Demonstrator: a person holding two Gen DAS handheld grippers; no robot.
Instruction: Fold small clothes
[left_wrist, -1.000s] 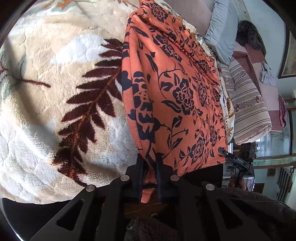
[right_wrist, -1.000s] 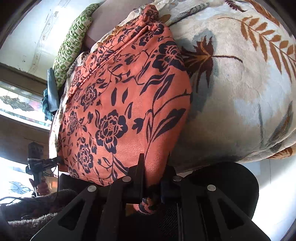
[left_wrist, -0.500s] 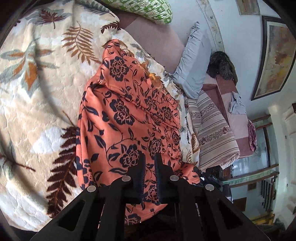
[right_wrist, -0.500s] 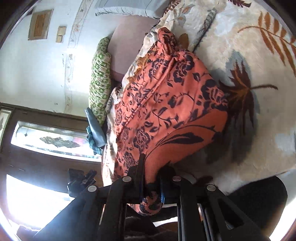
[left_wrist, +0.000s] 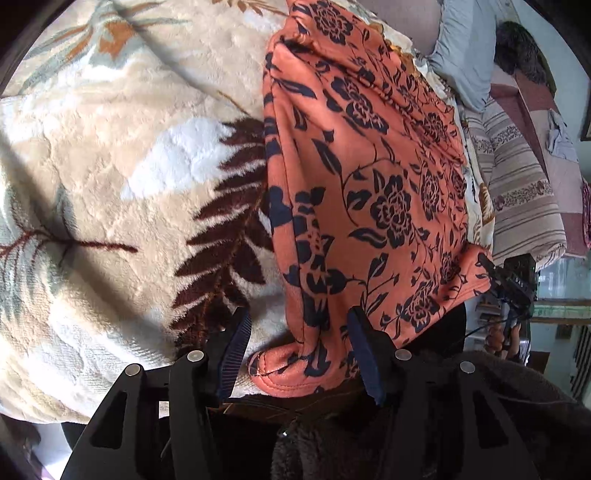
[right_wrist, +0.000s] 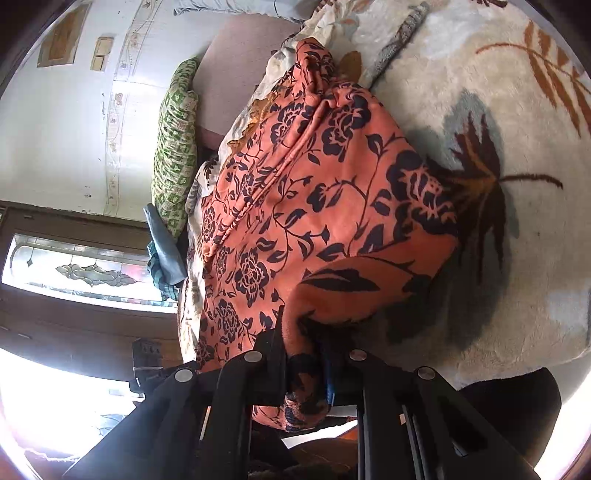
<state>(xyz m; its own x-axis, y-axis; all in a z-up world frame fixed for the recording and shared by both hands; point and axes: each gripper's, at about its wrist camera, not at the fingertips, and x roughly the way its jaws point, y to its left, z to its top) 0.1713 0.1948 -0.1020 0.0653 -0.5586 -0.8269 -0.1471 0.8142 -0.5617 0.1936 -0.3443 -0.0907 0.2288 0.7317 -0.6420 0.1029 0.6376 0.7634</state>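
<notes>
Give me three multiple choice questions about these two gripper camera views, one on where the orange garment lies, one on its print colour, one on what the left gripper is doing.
1. The orange floral garment lies on:
A. a leaf-patterned plush blanket
B. a wooden floor
C. a glass table

2. Its flower print is:
A. white
B. dark navy
C. green

3. The left gripper is:
A. clamped on a pillow
B. lifting a book
C. opening, pads clear of the garment's corner

Answers:
1 A, cream fleece with brown leaves lies beneath it.
2 B, dark blue blooms on orange.
3 C, its pads stand apart from the hem, while the right gripper pinches the cloth.
</notes>
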